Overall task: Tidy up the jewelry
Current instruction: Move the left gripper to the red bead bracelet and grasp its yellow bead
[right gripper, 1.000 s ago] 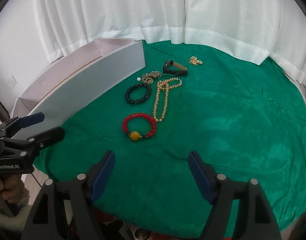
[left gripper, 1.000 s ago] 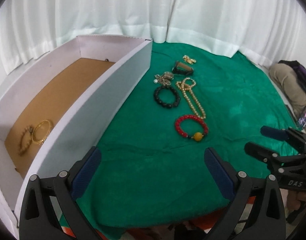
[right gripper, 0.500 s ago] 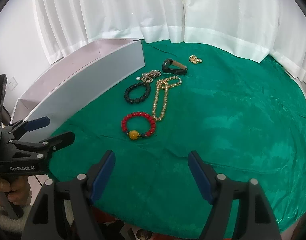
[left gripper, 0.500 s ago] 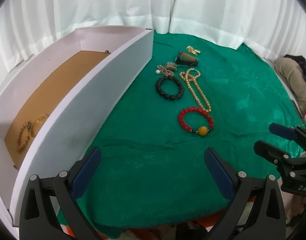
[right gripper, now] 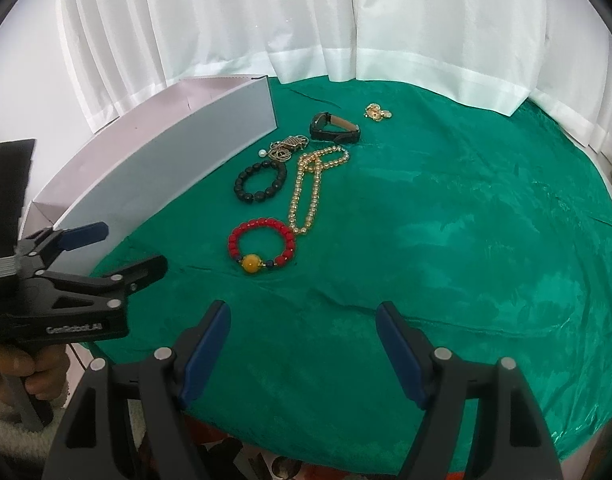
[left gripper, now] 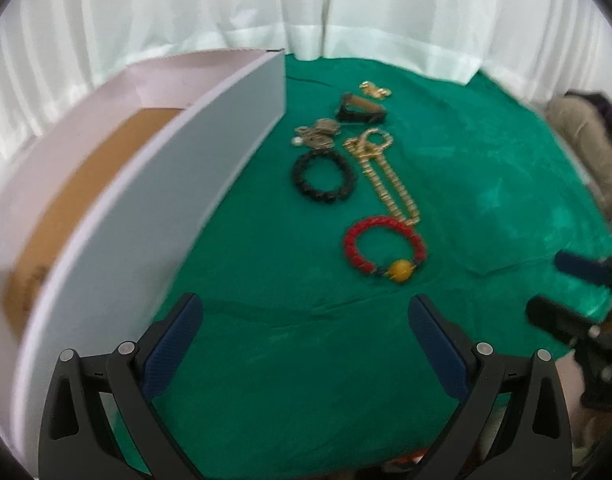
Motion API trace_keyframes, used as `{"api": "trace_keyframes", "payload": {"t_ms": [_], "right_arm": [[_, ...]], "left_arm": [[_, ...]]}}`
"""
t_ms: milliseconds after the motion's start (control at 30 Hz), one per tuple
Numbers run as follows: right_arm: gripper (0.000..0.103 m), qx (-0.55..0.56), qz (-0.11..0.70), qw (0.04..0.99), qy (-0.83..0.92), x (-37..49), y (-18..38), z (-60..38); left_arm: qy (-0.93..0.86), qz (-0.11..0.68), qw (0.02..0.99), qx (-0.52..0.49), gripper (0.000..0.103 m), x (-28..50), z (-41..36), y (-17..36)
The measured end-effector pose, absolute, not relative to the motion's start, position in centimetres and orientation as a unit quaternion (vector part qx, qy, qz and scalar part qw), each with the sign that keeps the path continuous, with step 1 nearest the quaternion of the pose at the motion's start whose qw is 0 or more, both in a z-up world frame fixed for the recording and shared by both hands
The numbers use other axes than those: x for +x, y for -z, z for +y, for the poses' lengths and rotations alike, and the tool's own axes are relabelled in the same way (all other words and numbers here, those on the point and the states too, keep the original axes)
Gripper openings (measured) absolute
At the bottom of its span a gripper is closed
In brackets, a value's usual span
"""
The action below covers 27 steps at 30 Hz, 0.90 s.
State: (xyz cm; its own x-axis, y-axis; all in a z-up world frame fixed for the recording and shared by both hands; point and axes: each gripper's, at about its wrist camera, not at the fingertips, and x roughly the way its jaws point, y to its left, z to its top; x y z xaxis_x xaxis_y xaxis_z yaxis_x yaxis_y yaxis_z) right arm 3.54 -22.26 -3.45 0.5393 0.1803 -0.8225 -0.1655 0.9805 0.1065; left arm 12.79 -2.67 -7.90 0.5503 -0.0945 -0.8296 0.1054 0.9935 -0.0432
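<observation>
A red bead bracelet (left gripper: 384,246) (right gripper: 261,244) with a yellow bead lies on the green cloth. Beyond it lie a gold bead necklace (left gripper: 380,172) (right gripper: 312,186), a black bead bracelet (left gripper: 324,176) (right gripper: 260,182), a metal pendant cluster (right gripper: 288,147), a black watch (right gripper: 334,128) and gold earrings (right gripper: 377,112). My left gripper (left gripper: 304,332) is open and empty, low over the cloth's near edge beside the white box (left gripper: 154,200); it also shows in the right wrist view (right gripper: 118,250). My right gripper (right gripper: 302,340) is open and empty, short of the red bracelet.
The long white box (right gripper: 178,172) with a brown floor stands along the left of the cloth. White curtains (right gripper: 306,20) hang behind. A bag or clothing (left gripper: 586,132) lies at the far right.
My left gripper has moved forward and lower toward the jewelry, so the box floor is mostly hidden behind its wall. The right gripper has barely moved.
</observation>
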Motion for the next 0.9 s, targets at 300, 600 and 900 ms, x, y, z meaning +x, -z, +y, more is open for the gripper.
{"api": "trace_keyframes", "payload": {"t_ms": [300,600,900], "right_arm": [[0.077,0.019,0.472,0.876,-0.095,3.0,3.9,-23.3],[0.077,0.032,0.474,0.875,-0.092,2.8,4.4,-24.3],[0.077,0.041,0.475,0.874,-0.093,3.0,4.9,-24.8]], "left_arm": [[0.119,0.491,0.863,0.007,0.102,16.0,-5.9,10.2],[0.011,0.51,0.858,0.056,0.103,18.0,-7.1,13.9],[-0.002,0.511,0.859,0.018,0.102,15.5,-2.1,12.2]]}}
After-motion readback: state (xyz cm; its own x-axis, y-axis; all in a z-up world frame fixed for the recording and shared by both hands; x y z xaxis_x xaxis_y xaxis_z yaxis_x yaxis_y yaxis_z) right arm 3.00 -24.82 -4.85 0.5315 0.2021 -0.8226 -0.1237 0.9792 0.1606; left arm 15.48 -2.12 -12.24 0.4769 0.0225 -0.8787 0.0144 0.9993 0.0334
